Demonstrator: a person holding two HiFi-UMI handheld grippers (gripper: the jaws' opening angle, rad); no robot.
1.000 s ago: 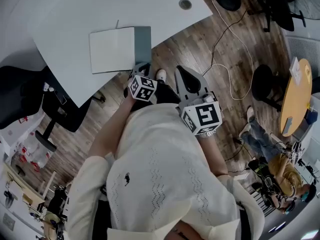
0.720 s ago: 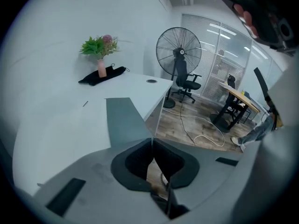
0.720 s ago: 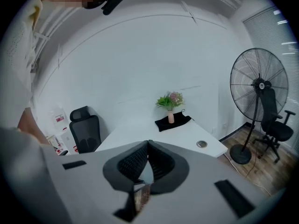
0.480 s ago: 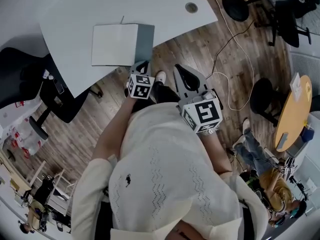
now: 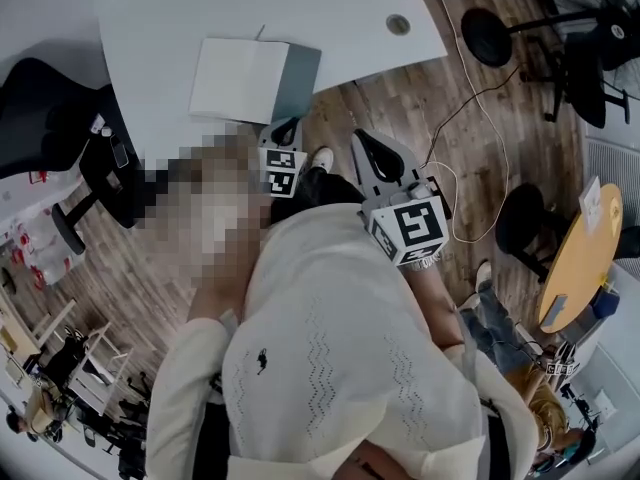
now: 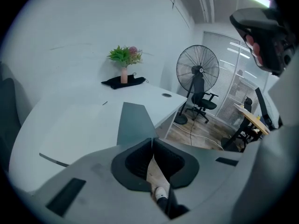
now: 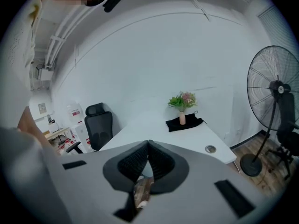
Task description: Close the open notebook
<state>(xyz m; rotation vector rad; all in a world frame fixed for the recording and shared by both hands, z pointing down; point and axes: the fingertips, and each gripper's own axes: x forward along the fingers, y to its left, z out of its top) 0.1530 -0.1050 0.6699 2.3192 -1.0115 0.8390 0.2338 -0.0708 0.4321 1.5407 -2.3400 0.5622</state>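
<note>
Notebook (image 5: 245,80) lies open on white worktop (image 5: 170,28). Left hand-held gripper (image 5: 284,128) is near its dark cover, right hand-held gripper (image 5: 365,148) off over floor; both w/ jaws together, empty.

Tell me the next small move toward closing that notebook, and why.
Probably ease the left gripper forward toward the grey cover. The notebook lies open on the table, and both grippers are shut, empty and off the notebook; the left is nearer to it than the right gripper.
</note>
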